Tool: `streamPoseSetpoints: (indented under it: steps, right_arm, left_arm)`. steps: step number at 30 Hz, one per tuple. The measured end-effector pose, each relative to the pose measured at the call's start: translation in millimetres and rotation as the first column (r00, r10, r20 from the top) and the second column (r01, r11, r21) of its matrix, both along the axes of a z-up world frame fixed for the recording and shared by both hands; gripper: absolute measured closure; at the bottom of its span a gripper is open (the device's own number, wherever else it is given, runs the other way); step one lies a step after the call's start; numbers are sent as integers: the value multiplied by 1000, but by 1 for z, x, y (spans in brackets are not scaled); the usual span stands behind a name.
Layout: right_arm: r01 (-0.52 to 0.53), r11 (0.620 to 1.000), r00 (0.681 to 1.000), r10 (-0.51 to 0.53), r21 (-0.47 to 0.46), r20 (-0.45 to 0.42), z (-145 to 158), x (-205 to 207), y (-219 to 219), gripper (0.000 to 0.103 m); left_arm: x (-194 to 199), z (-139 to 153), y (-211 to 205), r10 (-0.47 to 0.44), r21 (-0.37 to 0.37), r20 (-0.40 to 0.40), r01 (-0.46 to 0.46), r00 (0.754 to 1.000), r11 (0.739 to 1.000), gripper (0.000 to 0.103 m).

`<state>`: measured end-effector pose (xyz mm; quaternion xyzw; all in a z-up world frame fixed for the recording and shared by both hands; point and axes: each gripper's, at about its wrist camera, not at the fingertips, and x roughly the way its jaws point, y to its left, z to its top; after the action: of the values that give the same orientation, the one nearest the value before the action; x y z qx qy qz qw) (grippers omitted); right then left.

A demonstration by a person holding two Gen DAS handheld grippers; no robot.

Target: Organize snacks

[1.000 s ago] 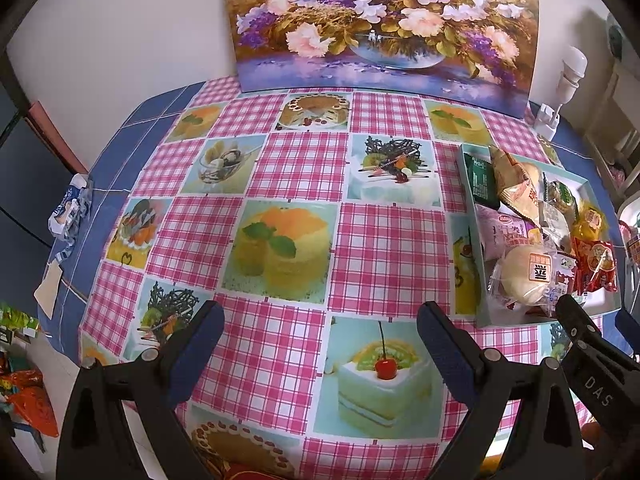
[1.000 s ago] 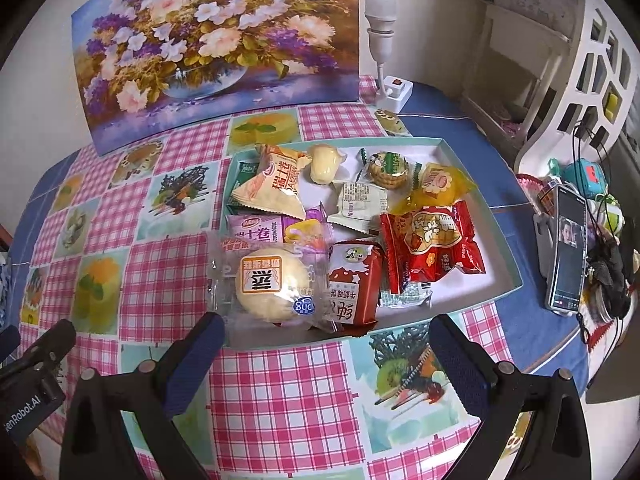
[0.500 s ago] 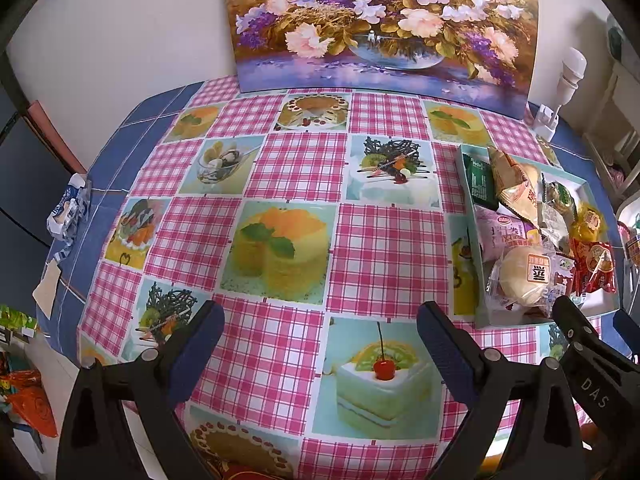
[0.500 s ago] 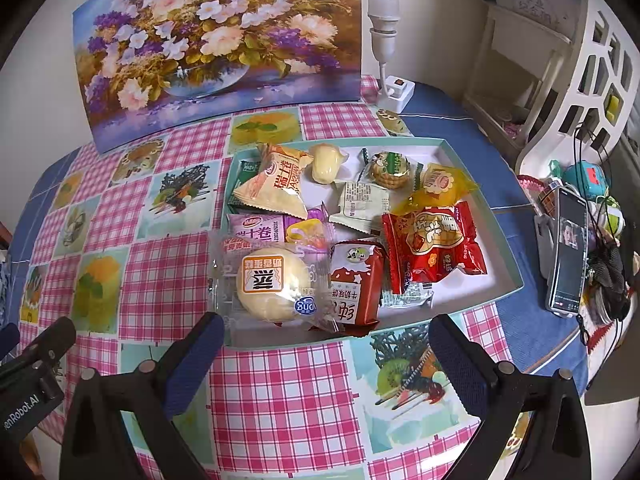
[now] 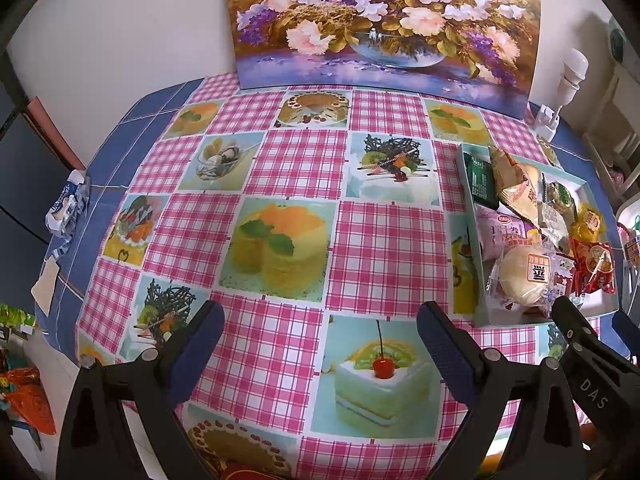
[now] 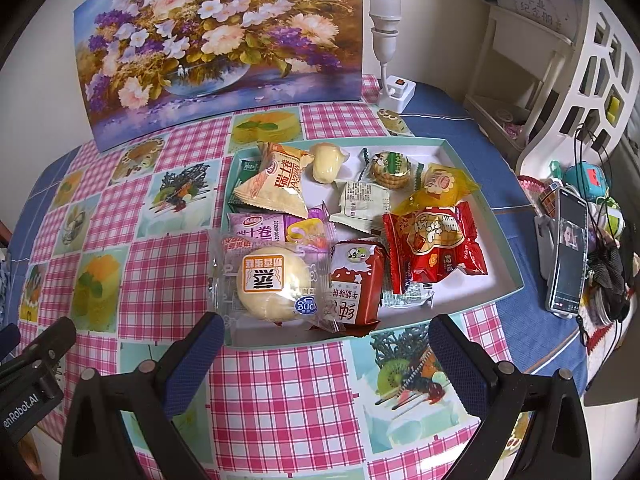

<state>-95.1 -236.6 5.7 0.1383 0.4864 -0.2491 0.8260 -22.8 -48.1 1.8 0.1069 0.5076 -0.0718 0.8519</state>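
Both tools hover over the checked tablecloth [image 5: 384,248]; left gripper [image 5: 318,344] spread wide and holding nothing; right gripper [image 6: 326,352] likewise spread, empty. The snacks all lie inside the shallow tray [image 6: 508,248]; round bun [image 6: 274,282] at its 7 o'clock corner, red packet [image 6: 434,246] toward 4 o'clock, yellow packet [image 6: 442,184] at 2 o'clock. Against the frames of a second ago nothing has shifted but a slight camera drift; judgement: snacks gathered, whether sorting continues is unsettled.
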Motion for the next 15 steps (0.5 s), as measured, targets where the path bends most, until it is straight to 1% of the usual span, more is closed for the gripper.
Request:
streamPoseSetpoints:
  steps: [15]
  right_arm:
    - [0, 1000, 1000, 0, 1, -1, -1, 1, 1, 0]
  left_arm:
    - [-2, 3, 0, -8, -4, 13, 8, 1000, 1000, 6]
